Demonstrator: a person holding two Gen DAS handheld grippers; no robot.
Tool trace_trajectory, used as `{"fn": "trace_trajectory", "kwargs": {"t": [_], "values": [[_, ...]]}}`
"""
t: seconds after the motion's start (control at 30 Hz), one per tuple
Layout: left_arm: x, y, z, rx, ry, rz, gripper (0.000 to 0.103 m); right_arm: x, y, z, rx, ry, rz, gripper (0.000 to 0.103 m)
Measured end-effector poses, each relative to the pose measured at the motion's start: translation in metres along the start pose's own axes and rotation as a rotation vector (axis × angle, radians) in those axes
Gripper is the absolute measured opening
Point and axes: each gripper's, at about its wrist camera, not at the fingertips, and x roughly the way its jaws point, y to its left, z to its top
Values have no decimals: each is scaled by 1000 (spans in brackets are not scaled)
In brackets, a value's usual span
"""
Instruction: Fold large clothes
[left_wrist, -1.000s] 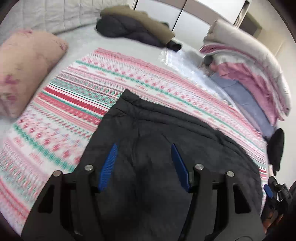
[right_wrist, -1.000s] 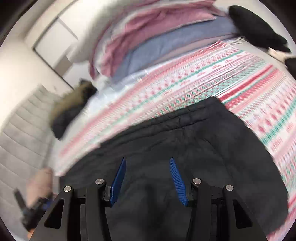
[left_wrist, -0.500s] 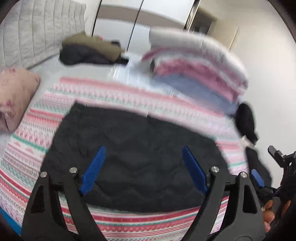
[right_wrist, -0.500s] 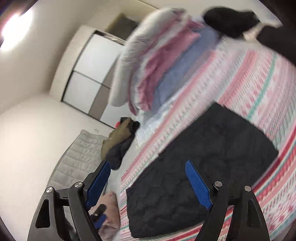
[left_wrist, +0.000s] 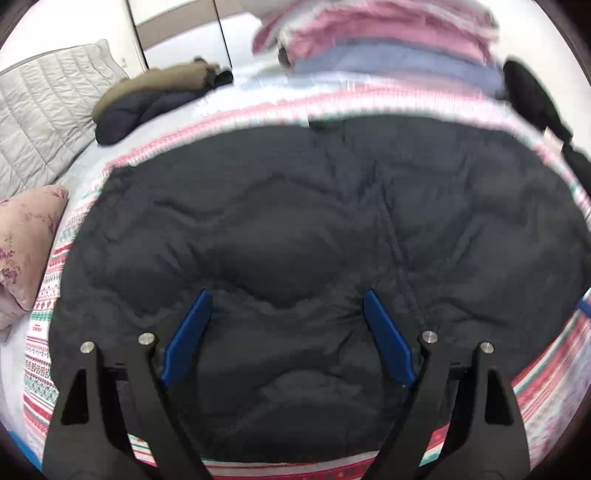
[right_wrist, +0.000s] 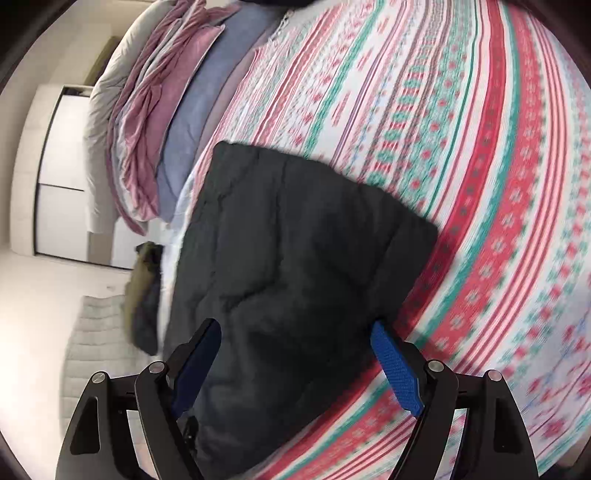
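My left gripper (left_wrist: 284, 299) hangs over the black quilted jacket (left_wrist: 314, 229), blue fingers (left_wrist: 186, 338) spread wide with nothing pinched between them. The jaws have just been opening, and only the padded fabric shows below the gap; I cannot tell whether the tips touch it. The jacket lies folded into a flat, roughly rectangular block on the striped pink, red and green blanket (left_wrist: 38, 365), which covers the bed. Its stitched wavy quilting lines run across the top face, with a seam running down the right part.

My right gripper (right_wrist: 295, 332) is likewise released, jaws just opened, and hangs over the near end of the same jacket (right_wrist: 291, 258). Its left finger (right_wrist: 195, 365) sits over the jacket's left edge, its right finger (right_wrist: 397, 373) over the edge where black fabric meets blanket (right_wrist: 498, 184) (this view is rolled, so the bed runs diagonally).

Surroundings: a stack of folded bedding (left_wrist: 388, 48) in pink, blue and white lies beyond the jacket. An olive and navy garment heap (left_wrist: 155, 96) rests near the grey quilted headboard (left_wrist: 40, 114). A pink floral pillow (left_wrist: 22, 243) sits at the left edge of the left view, and a black item (left_wrist: 532, 96) lies at the far right, too blurred to identify.
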Motion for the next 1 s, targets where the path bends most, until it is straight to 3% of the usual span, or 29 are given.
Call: {"fn": "trace_trajectory", "kwargs": {"t": [0.2, 0.3, 0.4, 0.53, 0.67, 0.77, 0.87, 1.0], "values": [[-2, 19, 5, -82, 17, -57, 85, 9, -18, 4, 76, 55, 32, 84], [-17, 27, 11, -130, -43, -74, 85, 7, -18, 6, 62, 52, 34, 84], [-21, 20, 20, -99, -76, -77, 85, 1, -29, 10, 79, 52, 50, 84], [9, 16, 44, -105, 38, -63, 85, 0, -26, 11, 63, 58, 45, 84], [29, 10, 85, -141, 29, -20, 85, -4, -25, 9, 66, 49, 49, 84], [63, -2, 112, -137, 108, -19, 85, 2, -22, 5, 50, 75, 64, 84], [86, -6, 119, -155, 160, -6, 85, 17, -16, 1, 38, 139, 85, 84], [92, -4, 119, -168, 161, -9, 85, 20, -5, 1, -11, 115, 55, 84]]}}
